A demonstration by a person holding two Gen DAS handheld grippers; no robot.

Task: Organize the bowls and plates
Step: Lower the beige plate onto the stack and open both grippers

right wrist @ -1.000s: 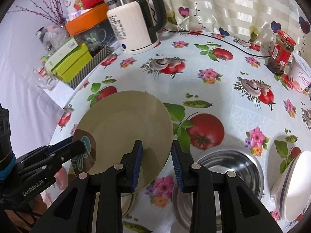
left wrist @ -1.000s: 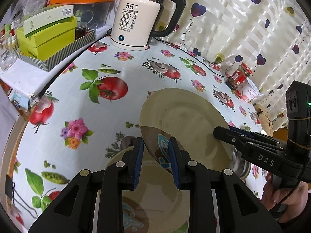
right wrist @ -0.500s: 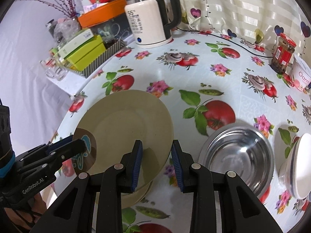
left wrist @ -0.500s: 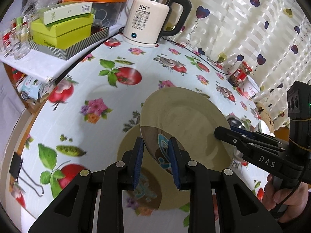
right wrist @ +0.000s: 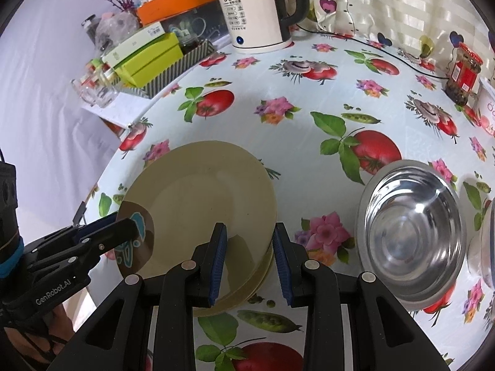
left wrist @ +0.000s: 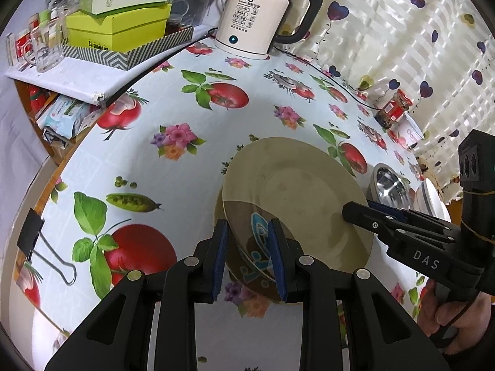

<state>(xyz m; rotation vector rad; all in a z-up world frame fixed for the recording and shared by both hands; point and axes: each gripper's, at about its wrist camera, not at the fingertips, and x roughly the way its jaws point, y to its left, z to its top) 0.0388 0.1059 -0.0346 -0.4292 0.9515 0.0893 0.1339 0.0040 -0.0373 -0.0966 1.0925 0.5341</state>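
A beige plate (left wrist: 297, 198) with a brown patch and blue drawing is held by both grippers just above a second beige plate (right wrist: 256, 273) on the table. My left gripper (left wrist: 249, 252) is shut on the plate's decorated edge. My right gripper (right wrist: 249, 258) is shut on the opposite edge of the same plate (right wrist: 201, 204). A steel bowl (right wrist: 411, 232) stands to the right of the plates, with a white bowl (right wrist: 485, 247) beyond it at the frame edge.
A white kettle (left wrist: 256, 21) stands at the table's far edge. Green boxes in a striped tray (left wrist: 123, 31) sit on a side shelf at the left. A red-lidded jar (right wrist: 464, 74) and a white tub (right wrist: 488, 108) stand at the right. A binder clip (left wrist: 40, 244) grips the table's edge.
Both grippers have carried the plate toward the near left edge of the table and lowered it over the second plate. More of the table and the steel bowl show now.
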